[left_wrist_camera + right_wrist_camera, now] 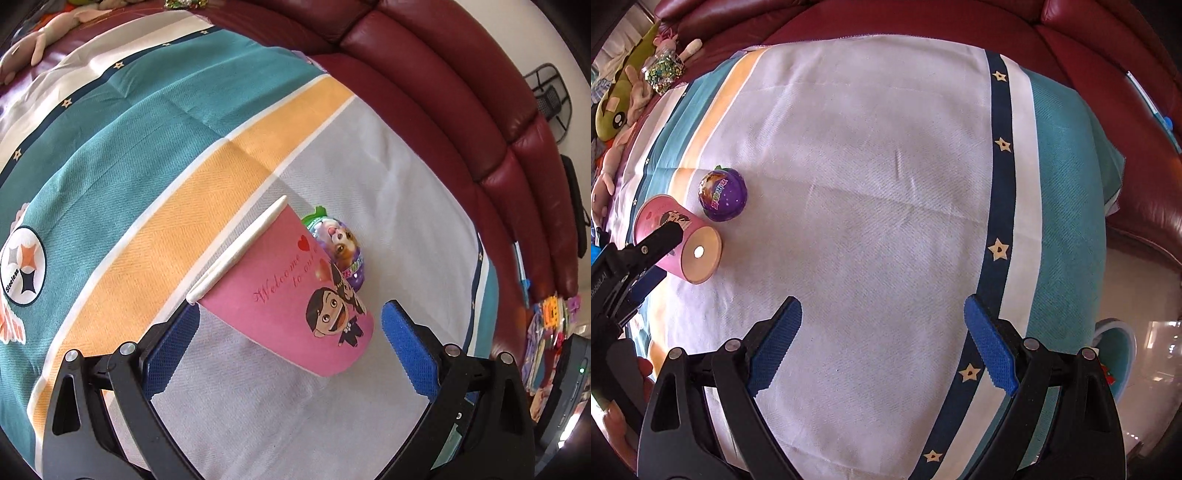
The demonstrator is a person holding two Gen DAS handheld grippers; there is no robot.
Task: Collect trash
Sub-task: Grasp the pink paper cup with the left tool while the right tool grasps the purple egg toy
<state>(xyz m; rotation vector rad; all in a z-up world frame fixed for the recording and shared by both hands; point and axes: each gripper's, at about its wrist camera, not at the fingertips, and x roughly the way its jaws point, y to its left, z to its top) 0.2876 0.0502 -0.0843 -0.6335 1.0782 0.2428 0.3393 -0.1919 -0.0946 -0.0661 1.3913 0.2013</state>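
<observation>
A pink paper cup with a cartoon couple lies on its side on the striped blanket. My left gripper is open, its blue pads on either side of the cup, apart from its walls. A purple egg-shaped candy toy lies just beyond the cup. The right wrist view shows the cup, the purple egg and the left gripper's fingers around the cup at far left. My right gripper is open and empty above bare blanket.
A dark red leather sofa surrounds the blanket. Plush toys and a jar of glitter bits lie at the far left. A teal bin stands on the floor at lower right. Colourful items are stacked at the right.
</observation>
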